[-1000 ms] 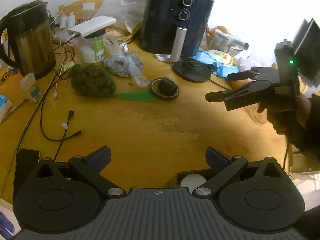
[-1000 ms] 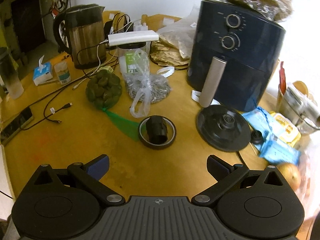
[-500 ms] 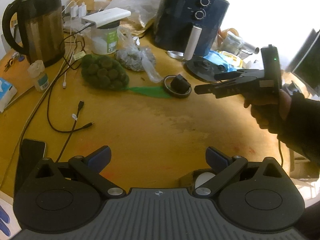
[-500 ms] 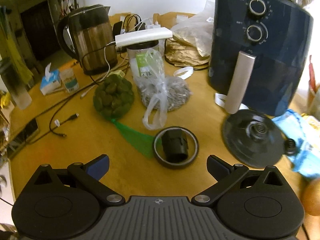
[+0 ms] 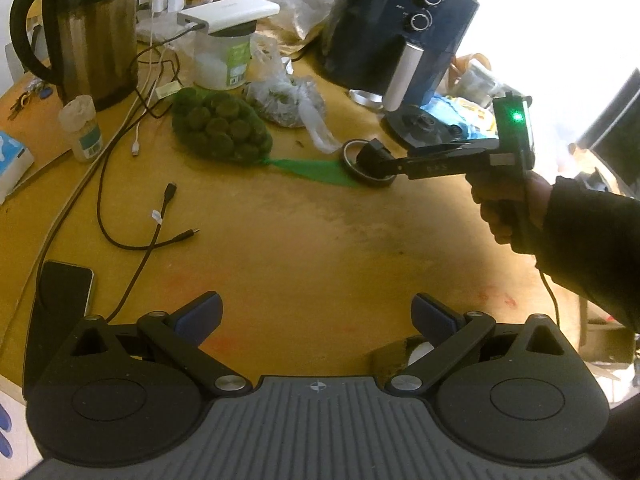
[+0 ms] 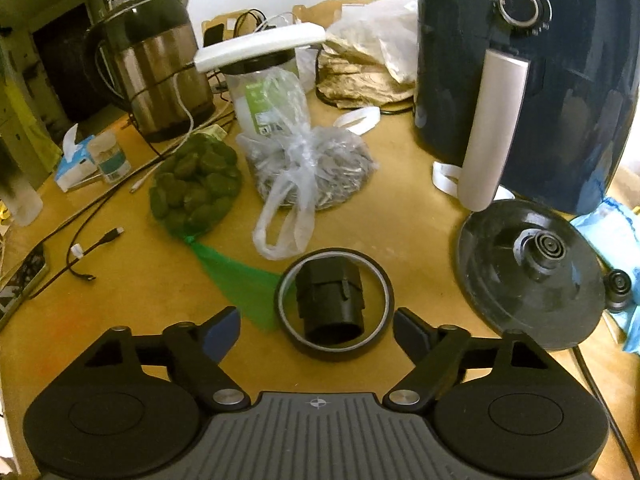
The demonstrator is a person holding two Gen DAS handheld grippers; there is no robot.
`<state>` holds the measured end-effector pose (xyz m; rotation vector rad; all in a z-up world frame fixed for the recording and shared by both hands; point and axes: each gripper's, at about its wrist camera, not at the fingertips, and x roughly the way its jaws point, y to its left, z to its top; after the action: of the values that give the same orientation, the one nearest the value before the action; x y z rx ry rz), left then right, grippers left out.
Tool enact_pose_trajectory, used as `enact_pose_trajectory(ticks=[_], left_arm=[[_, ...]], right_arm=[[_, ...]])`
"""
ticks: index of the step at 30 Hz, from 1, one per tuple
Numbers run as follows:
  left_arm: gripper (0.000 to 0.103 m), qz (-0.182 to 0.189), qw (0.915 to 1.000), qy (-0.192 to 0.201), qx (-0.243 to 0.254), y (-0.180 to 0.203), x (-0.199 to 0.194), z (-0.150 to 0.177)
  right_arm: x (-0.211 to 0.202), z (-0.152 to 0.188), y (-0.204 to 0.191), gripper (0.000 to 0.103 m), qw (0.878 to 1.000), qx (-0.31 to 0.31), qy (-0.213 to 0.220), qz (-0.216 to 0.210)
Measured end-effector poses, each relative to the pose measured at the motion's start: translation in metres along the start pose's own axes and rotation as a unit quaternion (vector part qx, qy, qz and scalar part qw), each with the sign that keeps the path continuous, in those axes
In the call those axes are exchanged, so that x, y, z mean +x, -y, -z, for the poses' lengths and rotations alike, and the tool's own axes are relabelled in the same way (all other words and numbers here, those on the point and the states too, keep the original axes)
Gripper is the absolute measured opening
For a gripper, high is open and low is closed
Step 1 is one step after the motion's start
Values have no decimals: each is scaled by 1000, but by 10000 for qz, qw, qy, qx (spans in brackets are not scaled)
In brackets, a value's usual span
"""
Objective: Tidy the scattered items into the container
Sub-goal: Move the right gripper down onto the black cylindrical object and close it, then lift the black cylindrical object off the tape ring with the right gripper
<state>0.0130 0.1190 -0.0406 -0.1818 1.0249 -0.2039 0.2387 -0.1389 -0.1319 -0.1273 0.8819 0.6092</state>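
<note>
A dark tape roll (image 6: 375,273) lies flat on the yellow table (image 6: 416,240), with a black cylindrical piece (image 6: 330,304) standing inside it. My right gripper (image 6: 317,334) is low over the table with the roll between its fingertips. Its jaws are closing, and a gap still shows on both sides of the roll. The left wrist view shows the same gripper (image 5: 390,166) reaching the roll (image 5: 349,156) from the right, held by a hand (image 5: 504,216). My left gripper (image 5: 316,316) hangs open above bare table near the front edge, with nothing between its fingers.
A green net bag (image 6: 196,188) and a knotted plastic bag (image 6: 316,176) lie just behind the roll. A kettle base (image 6: 528,272) and an air fryer (image 6: 540,80) stand to the right. Cables (image 5: 132,236) and a phone (image 5: 64,292) lie left. A brown box edge (image 5: 394,354) shows under the left gripper.
My right gripper has come forward and down until the tape roll sits between its fingers, and its jaws have narrowed. The left gripper has drifted slightly and stays open.
</note>
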Motion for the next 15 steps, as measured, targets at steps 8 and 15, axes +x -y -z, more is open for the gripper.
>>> enact_pose_trajectory(ticks=[8,15], left_arm=[[103,15,9999,-116,-98,-9,6,0],[103,21,9997,-178,-179,-13,10,-1]], right_arm=[[19,-3,17,67,9994,295,42,-191],[32,-9,29,63,9967,624,28,-518]])
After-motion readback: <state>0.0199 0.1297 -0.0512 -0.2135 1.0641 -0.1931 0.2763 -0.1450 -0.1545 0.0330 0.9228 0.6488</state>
